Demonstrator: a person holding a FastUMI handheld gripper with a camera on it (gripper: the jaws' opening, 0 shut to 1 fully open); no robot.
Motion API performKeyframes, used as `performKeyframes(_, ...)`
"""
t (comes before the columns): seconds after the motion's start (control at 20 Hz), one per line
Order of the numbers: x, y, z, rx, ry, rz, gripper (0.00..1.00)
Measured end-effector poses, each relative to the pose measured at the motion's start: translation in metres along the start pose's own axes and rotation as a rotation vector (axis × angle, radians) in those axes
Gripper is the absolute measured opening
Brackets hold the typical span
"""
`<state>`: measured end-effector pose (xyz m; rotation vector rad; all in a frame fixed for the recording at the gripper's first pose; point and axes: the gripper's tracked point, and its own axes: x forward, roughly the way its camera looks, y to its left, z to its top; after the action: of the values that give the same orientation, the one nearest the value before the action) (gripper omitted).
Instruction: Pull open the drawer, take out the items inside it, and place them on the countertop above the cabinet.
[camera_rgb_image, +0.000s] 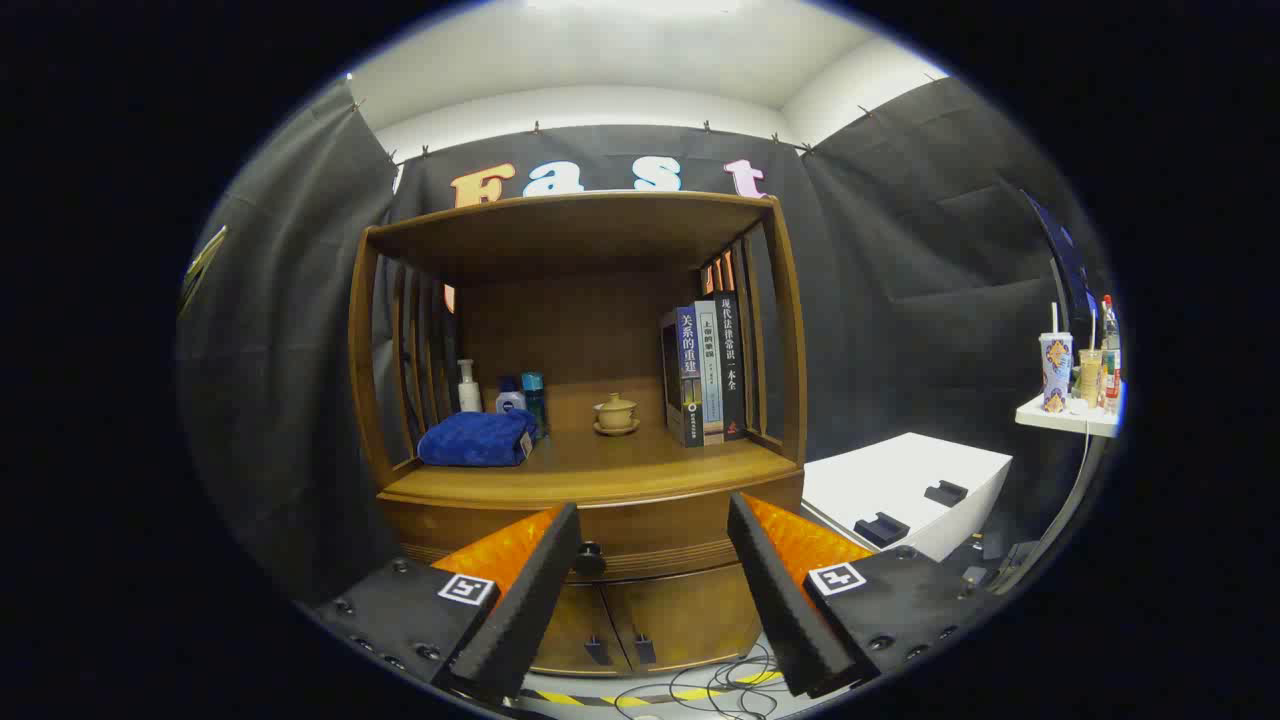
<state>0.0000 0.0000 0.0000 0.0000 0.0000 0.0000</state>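
A brown wooden cabinet (590, 400) stands straight ahead, with an open shelf above its countertop (600, 470). Under the countertop the drawer front (660, 535) is closed, and its dark round knob (589, 556) sits right beside my left fingertip. My gripper (655, 515) is open, its fingers spread wide in front of the drawer with nothing between them. On the countertop lie a folded blue towel (478, 438), a few bottles (500, 392), a small lidded cup on a saucer (616, 413) and several upright books (707, 372).
Two lower cabinet doors (640, 620) with dark handles sit below the drawer. A white box (905, 490) stands to the right of the cabinet. Farther right, a white shelf (1065, 415) carries a patterned cup and bottles. Cables and striped tape lie on the floor (700, 690).
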Motion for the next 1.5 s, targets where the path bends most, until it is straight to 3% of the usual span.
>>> performKeyframes(1.25, 0.004, 0.003, -0.003, 0.004, 0.006, 0.002, 0.98)
performKeyframes(1.5, 0.037, 0.006, 0.002, -0.039, -0.021, 0.03, 0.98)
